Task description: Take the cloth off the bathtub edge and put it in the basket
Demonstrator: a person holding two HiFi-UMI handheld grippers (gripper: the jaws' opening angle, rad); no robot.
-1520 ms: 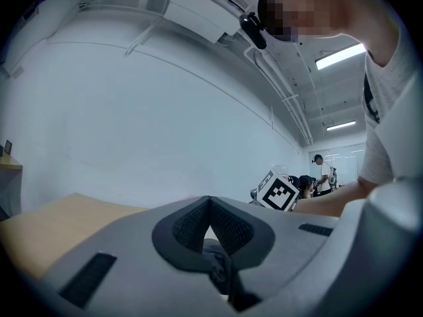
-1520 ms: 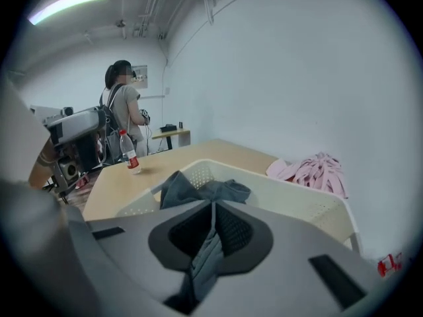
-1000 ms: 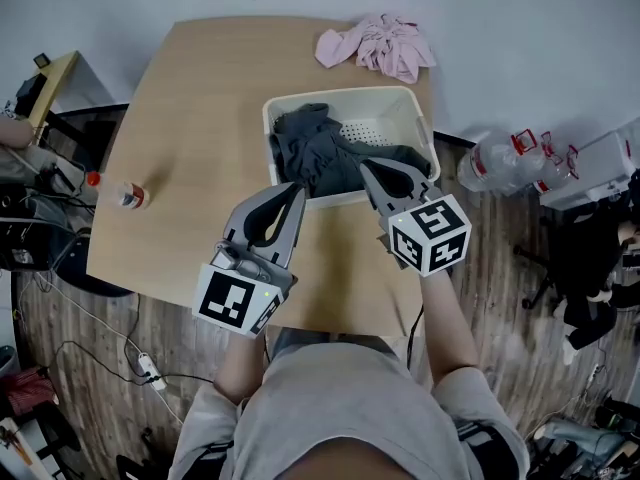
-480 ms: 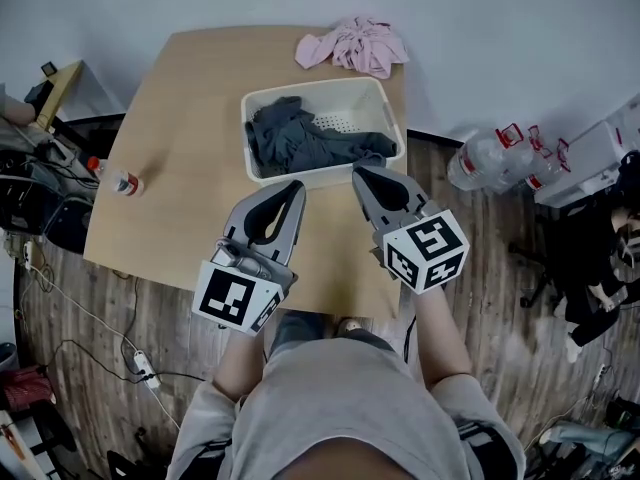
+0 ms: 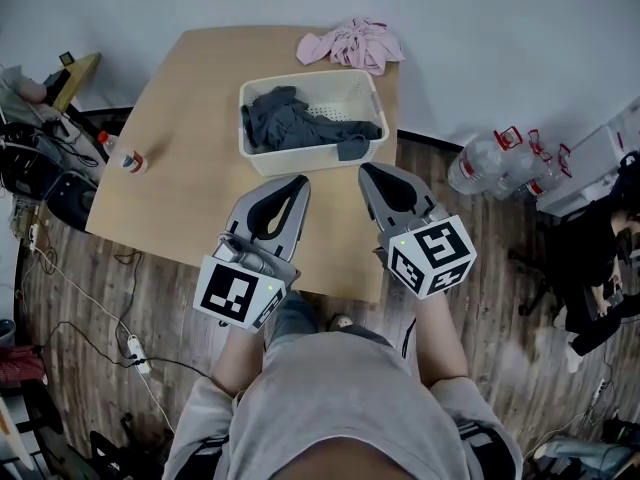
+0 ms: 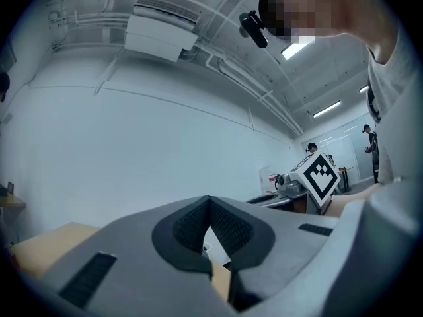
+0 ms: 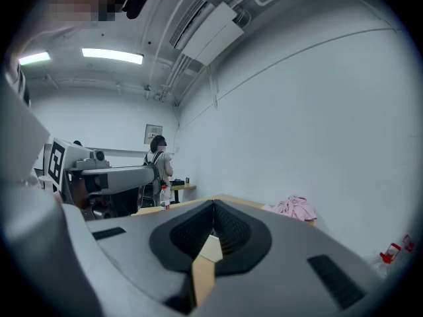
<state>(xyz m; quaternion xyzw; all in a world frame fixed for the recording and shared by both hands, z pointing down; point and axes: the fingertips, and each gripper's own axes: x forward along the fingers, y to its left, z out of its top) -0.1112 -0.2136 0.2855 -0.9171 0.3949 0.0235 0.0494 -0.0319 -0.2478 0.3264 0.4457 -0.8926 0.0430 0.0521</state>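
**Grey cloth in basket; both tongs shut and empty**

Head view, left to right.

- Left edge: small bottle (image 5: pixel 131 160), upright on the wooden table (image 5: pixel 190 98), well apart from everything else.
- Lower centre-left: left gripper (image 5: pixel 299 182), jaws closed tip to tip with nothing between them. It hangs over the table's near edge, short of the basket.
- Upper centre: white basket (image 5: pixel 285 160) holds the dark grey cloth (image 5: pixel 285 123), bunched towards its left side. One corner droops over the front rim at the right.
- Above it, at the table's far edge: pink cloth (image 5: pixel 352 45), crumpled and outside the basket, just beside its back rim.
- Lower centre-right: right gripper (image 5: pixel 369 172), jaws likewise closed on nothing, near the basket's front right corner but not touching it.
- Right: water bottles (image 5: pixel 490 163) on the plank floor.

No bathtub shows in any view.

Judgement: the grey cloth looks delivered, bar the hanging corner. Which cloth the task means I cannot tell.

Handling, either cloth: light, limp, not fragile. It will sag and trail from wherever it is pinched. Take hold on a raised fold near the middle of the heap, not on a loose corner, so that less of it drags over the rim. A thin single layer may slip from the pads; a doubled fold should hold better.
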